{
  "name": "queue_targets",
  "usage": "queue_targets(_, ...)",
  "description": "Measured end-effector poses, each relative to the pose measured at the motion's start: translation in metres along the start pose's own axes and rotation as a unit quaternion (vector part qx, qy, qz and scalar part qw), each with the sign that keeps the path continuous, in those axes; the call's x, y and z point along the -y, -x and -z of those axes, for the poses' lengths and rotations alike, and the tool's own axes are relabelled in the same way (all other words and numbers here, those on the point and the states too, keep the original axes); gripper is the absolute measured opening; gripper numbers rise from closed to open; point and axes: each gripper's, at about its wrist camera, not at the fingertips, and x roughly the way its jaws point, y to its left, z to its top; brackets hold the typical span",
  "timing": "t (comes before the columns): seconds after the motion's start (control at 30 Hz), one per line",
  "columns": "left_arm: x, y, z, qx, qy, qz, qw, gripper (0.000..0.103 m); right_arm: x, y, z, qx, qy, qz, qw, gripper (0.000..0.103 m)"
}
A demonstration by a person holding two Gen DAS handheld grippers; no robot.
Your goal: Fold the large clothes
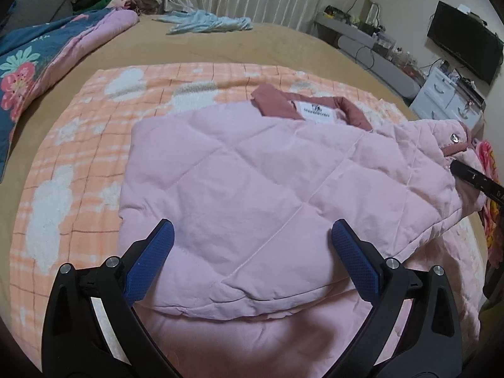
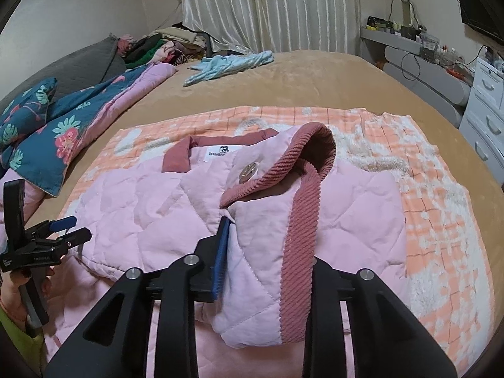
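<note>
Between the right gripper's (image 2: 267, 252) narrow jaws sits the folded-over, corduroy-trimmed front panel of the pink quilted jacket (image 1: 252, 182), though whether the pads still press it is unclear. Left gripper (image 1: 252, 252) hangs wide open and empty above the jacket's hem, with the garment on the orange checked blanket (image 1: 94, 126). Risk: puffy quilting springs back once the pinch loosens, undoing the fold.

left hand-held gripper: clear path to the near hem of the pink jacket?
Probably yes. The left hand-held gripper is open just above the pink jacket, and nothing lies over its near hem.
</note>
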Motion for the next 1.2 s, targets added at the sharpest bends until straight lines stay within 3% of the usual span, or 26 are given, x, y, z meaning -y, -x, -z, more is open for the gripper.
queue_targets(0.2,-0.003,-0.013,0.007,-0.022,0.002,-0.015,0.9996,0.094,0.011,-0.004,0.003,-0.012,-0.021,0.033,0.999,0.058)
queue_targets(0.33,-0.006,-0.018,0.011,-0.031,0.007,-0.018,0.9993,0.094,0.012,0.015,0.001,0.023,-0.018,0.064,0.998,0.078)
queue_targets(0.47,-0.008,-0.019,0.013,-0.032,0.01,-0.015,0.9993,0.094,0.004,0.029,-0.002,0.038,-0.002,0.069,0.997,0.082)
queue_targets(0.77,-0.009,-0.019,0.013,-0.033,0.009,-0.017,0.9993,0.094,-0.051,0.02,-0.004,0.023,0.064,0.018,0.998,0.086)
queue_targets(0.9,-0.009,-0.02,0.013,-0.035,0.008,-0.019,0.9992,0.094,-0.068,-0.005,-0.001,-0.019,0.078,-0.011,0.997,0.086)
queue_targets(1.1,-0.008,-0.019,0.012,-0.036,0.009,-0.02,0.9991,0.094,-0.068,-0.072,0.019,-0.123,0.089,0.006,0.988,0.088)
queue_targets(1.2,-0.008,-0.02,0.013,-0.037,0.006,-0.023,0.999,0.094,-0.067,-0.09,0.029,-0.133,0.085,0.012,0.987,0.092)
